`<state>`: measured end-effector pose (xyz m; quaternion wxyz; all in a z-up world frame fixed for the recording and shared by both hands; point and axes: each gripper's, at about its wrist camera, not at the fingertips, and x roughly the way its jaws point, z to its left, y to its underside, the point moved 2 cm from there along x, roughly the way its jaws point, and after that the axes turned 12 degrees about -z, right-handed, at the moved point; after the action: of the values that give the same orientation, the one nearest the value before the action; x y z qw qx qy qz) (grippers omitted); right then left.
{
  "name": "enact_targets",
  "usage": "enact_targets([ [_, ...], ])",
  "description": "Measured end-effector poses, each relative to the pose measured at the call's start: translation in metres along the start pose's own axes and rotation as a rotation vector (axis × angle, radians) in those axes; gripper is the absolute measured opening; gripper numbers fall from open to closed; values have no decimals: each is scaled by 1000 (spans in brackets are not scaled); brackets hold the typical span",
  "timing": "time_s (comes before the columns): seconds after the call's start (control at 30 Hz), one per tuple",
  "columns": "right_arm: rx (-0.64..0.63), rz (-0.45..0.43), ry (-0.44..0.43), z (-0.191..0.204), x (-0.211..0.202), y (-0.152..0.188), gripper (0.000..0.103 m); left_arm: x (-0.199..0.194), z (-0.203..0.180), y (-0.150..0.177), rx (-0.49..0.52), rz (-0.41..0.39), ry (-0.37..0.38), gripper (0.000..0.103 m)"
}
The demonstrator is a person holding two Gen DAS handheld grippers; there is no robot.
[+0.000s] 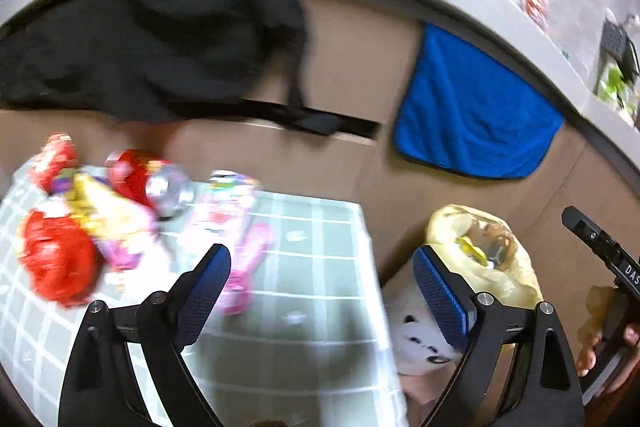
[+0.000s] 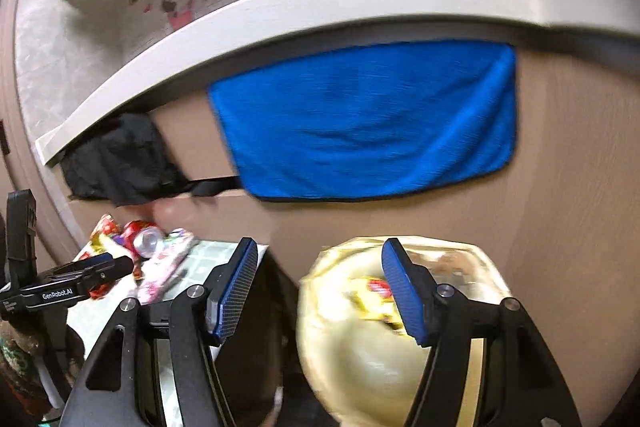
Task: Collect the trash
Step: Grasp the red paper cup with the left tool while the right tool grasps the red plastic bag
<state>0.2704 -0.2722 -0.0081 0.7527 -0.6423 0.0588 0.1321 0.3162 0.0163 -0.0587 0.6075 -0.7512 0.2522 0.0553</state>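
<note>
Brown cabinet front (image 1: pixel 352 67) behind everything, black cloth (image 1: pixel 152 39) and blue towel (image 1: pixel 472 107) hanging from white counter edge (image 2: pixel 320 3). Checked green tablecloth (image 1: pixel 304 267) below, trash heaped at its far left corner: red wrappers (image 1: pixel 56 263), crushed can (image 1: pixel 160 183), pink packets (image 1: pixel 236 227) (all blurred). Yellow bin bag (image 2: pixel 360 355) on floor just right of table, wrappers inside. Left gripper (image 1: pixel 322 291) over table edge, fingers spread wide, nothing between. Right gripper (image 2: pixel 320 291) over bag, fingers apart, empty.
</note>
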Motion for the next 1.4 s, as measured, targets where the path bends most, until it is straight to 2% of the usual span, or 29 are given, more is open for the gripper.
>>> enact_targets([
  [0.1,-20,21,-68,33,8,-3,63,-26,39,-11,-23,-28,-50,92],
  [0.2,-35,38,-111,66,19,-5,63,-46,93,-26,-50,-40,-112,92],
  [0.37,-48,38,-146,108,29,-1,63,-54,187,-54,-39,-80,-159,91],
  [0.47,-69,72,-154,125,46,8,63,-30,240,-64,-23,-54,-143,91],
  [0.63,-73,158,-184,148,81,27,63,32,326,-73,-55,16,-200,91],
  [0.7,-74,174,-188,152,90,31,63,58,345,-72,-44,64,-219,90],
  [0.8,-84,219,-194,157,107,43,63,93,362,-68,-15,138,-244,84],
  [0.9,-93,259,-217,162,120,53,63,119,374,-64,-54,192,-248,80],
  [1.0,-100,286,-234,166,128,61,63,127,381,-63,-127,201,-252,76],
  [1.07,-98,306,-259,171,133,66,63,120,381,-63,-182,184,-248,69],
  [1.13,-109,322,-281,179,137,69,63,108,375,-62,-195,172,-241,63],
  [1.3,-142,349,-377,213,145,76,63,44,348,-55,-186,96,-215,62],
  [1.4,-183,351,-443,242,147,79,63,11,340,-46,-216,87,-173,62],
])
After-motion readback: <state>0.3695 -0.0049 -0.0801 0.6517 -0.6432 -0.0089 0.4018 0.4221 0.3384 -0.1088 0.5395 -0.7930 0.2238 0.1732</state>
